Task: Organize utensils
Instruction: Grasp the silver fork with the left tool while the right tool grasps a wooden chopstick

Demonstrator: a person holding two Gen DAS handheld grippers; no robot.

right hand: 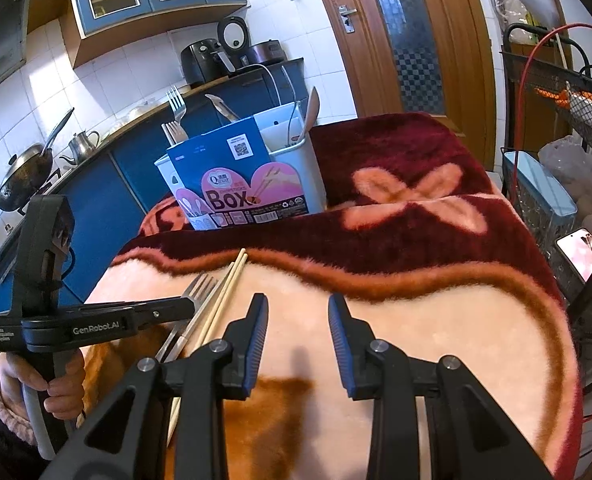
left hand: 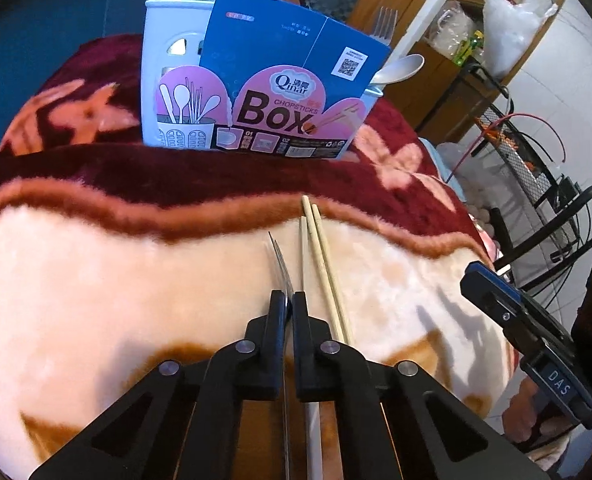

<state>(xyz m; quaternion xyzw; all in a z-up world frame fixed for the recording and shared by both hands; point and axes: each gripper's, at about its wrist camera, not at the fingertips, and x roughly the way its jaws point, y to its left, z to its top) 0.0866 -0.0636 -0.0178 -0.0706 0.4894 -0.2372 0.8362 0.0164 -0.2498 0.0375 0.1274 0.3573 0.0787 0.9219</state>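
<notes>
A metal fork (left hand: 278,264) lies on the plush blanket (left hand: 95,280), and my left gripper (left hand: 289,300) is shut on its neck, tines pointing away. From the right wrist view the same fork (right hand: 200,285) sticks out past the left gripper (right hand: 187,307). Wooden chopsticks (left hand: 322,258) lie right beside it, also visible as chopsticks (right hand: 227,290). The white utensil holder (left hand: 167,80), wrapped in a blue and pink "Box" card, stands at the blanket's far side holding forks and spoons. My right gripper (right hand: 297,300) hovers open over bare blanket with nothing between its fingers.
A blue kitchen counter (right hand: 107,200) with a wok (right hand: 23,178) and a kettle (right hand: 83,145) runs along the left. A black wire rack (right hand: 536,200) with eggs and a phone (right hand: 588,264) stands close to the blanket's right edge. A person's hand (right hand: 61,396) holds the left gripper's handle.
</notes>
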